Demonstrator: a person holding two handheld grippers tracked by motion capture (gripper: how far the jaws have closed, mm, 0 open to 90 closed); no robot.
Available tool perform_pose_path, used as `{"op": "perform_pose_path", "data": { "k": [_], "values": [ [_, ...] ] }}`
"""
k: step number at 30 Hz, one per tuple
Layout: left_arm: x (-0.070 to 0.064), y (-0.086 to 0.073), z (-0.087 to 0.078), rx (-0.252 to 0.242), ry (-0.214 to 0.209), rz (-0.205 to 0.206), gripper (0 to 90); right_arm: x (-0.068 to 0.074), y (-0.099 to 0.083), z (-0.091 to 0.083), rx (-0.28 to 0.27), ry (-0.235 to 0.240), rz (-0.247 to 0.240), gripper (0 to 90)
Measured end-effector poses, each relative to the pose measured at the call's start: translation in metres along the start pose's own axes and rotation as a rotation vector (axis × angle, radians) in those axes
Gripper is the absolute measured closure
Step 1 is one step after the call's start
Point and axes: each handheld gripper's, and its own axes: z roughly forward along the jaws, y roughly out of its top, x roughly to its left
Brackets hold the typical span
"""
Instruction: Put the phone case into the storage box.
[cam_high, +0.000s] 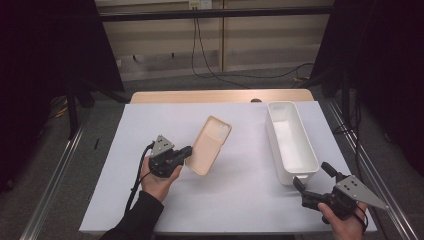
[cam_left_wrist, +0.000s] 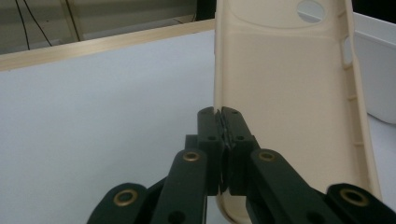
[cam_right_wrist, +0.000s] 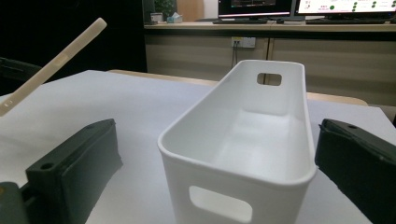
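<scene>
A beige phone case (cam_high: 211, 144) is lifted off the white table cover, tilted, its hollow side up. My left gripper (cam_high: 187, 152) is shut on the case's near left edge; in the left gripper view the jaws pinch the rim of the phone case (cam_left_wrist: 289, 93) at my left gripper (cam_left_wrist: 223, 122). A long white bin (cam_high: 291, 140) stands at the right, empty. My right gripper (cam_high: 312, 176) is open at the bin's near end, one jaw on each side of the white bin (cam_right_wrist: 243, 154). The phone case (cam_right_wrist: 51, 65) shows edge-on at left in the right gripper view.
The white cover (cam_high: 150, 120) lies over a wooden table (cam_high: 220, 95) whose far edge shows. Metal rails (cam_high: 55, 170) run along both sides. Cables (cam_high: 210, 70) trail on the floor beyond the table. Dark curtains hang at left and right.
</scene>
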Motion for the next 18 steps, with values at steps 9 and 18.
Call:
{"op": "perform_pose_path", "data": {
  "k": [9,18],
  "values": [
    [-0.006,0.003,0.001,-0.003,-0.007,0.010,87.8,0.007,0.016,0.010,-0.004,0.051,-0.004,0.0],
    [-0.011,0.004,0.000,-0.015,-0.006,0.028,87.8,0.016,0.025,0.018,0.020,0.092,-0.038,0.0]
  ]
}}
